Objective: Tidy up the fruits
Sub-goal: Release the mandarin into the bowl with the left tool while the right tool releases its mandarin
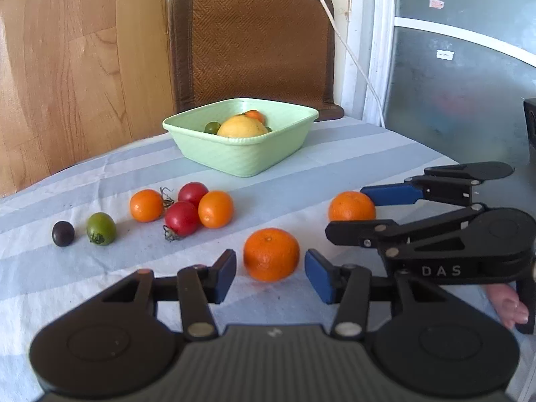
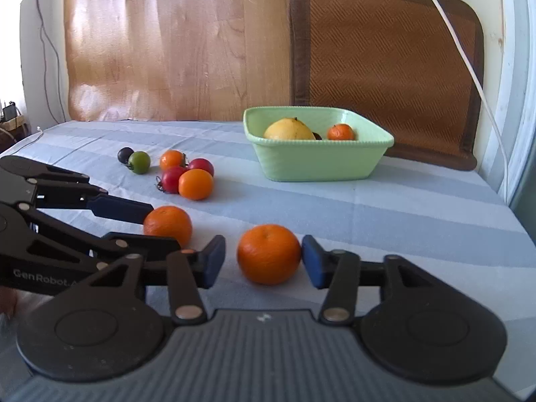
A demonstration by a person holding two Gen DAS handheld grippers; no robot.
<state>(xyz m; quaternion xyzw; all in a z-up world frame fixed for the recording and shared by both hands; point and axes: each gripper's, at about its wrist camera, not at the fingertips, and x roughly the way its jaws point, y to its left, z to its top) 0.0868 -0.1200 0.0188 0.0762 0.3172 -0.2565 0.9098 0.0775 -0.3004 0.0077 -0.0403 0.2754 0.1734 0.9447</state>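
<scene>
two mandarins are lying on the striped tablecloth [image 1: 83, 281] before the green basket [image 1: 244, 157]. the left gripper [image 1: 270, 273] is straddling one mandarin [image 1: 271, 254], fingers wide apart, not touching; the right gripper [image 2: 263, 260] is flanking the other mandarin [image 2: 269, 254], one pad touching.

The yellow fruit [image 2: 289, 129] hides most of a dark fruit [image 2: 317, 136] behind it.

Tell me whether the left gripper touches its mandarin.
Apart. The left wrist view shows cloth between both pads of the left gripper and the mandarin.
</scene>
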